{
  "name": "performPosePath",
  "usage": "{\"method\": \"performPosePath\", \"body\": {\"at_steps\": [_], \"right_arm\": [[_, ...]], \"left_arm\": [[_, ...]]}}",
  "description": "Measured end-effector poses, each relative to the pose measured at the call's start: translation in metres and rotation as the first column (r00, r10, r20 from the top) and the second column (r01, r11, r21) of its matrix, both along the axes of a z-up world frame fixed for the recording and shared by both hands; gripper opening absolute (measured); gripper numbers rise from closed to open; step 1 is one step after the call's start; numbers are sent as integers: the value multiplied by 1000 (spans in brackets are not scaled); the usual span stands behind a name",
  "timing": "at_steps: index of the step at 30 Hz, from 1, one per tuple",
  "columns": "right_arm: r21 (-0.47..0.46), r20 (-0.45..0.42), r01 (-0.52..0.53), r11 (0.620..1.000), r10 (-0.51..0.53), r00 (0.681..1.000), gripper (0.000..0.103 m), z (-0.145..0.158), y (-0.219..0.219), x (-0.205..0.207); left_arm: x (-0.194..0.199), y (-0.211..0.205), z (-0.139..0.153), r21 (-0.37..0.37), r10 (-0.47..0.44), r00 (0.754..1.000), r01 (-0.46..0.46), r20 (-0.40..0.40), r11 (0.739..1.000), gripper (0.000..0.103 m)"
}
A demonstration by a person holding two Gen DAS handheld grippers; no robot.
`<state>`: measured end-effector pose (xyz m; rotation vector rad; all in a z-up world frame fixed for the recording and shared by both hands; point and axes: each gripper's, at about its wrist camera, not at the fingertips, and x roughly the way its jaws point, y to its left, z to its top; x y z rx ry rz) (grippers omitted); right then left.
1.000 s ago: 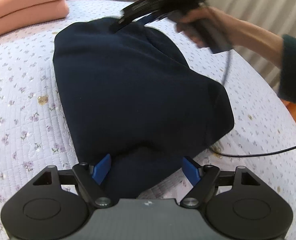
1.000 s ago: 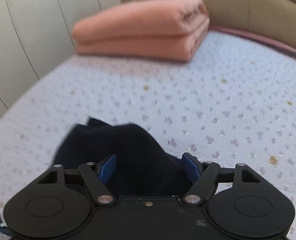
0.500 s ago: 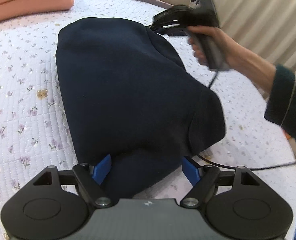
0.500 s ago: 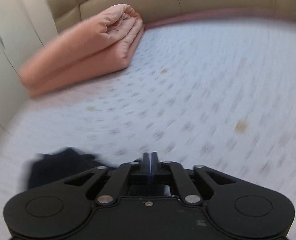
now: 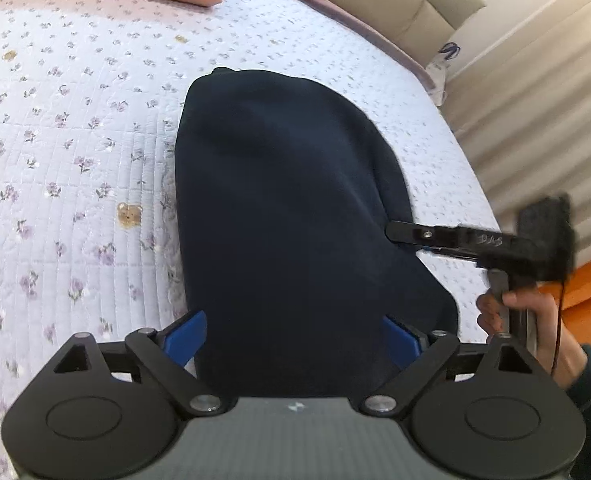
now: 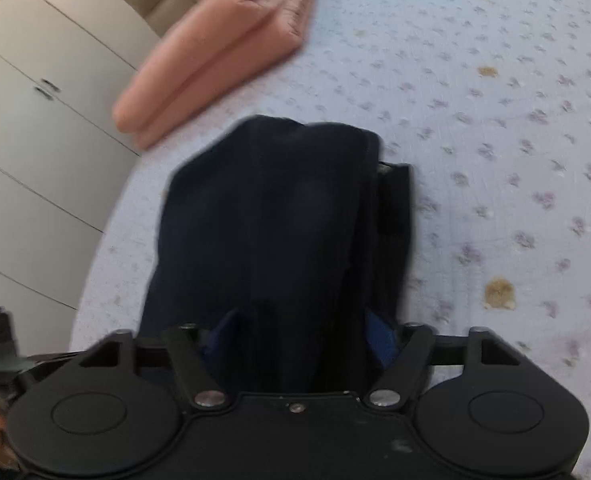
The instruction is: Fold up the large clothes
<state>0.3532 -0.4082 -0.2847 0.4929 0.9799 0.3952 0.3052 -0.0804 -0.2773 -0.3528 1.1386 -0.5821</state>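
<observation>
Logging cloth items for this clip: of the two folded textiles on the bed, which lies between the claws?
The dark navy garment: it sits between the open fingers of the left claw and right claw. The pink folded blanket lies apart near the headboard.

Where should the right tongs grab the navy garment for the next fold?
Probably the navy garment at its layered side edge, coming in low from the bedspread side. The stacked layers show there, so one pinch could catch them all; the domed top offers nothing to pinch.
</observation>
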Motion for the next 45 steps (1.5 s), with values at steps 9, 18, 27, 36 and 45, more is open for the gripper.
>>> {"method": "performPosePath", "body": {"at_steps": [9,18,27,36,45], "right_arm": [[-37,127,80,996,-75,989,35,-12,-15,-23],[-275,81,-93,957,119,990,93,2,11,-61],[-231,15,-95,968,101,995,102,16,-7,-72],[-15,-58,11,1000,-12,998,102,2,-5,-1],[183,-80,-48,982,63,995,103,-50,-10,17]], "left_arm": [[14,-2,3,-2,-28,998,29,48,1000,96],[3,-29,-57,35,-168,980,173,-110,984,103],[-30,-42,-17,210,-323,945,328,-60,921,97],[40,-1,4,-20,-84,996,84,7,996,103],[88,-4,-46,-54,-102,994,100,-34,994,103]]}}
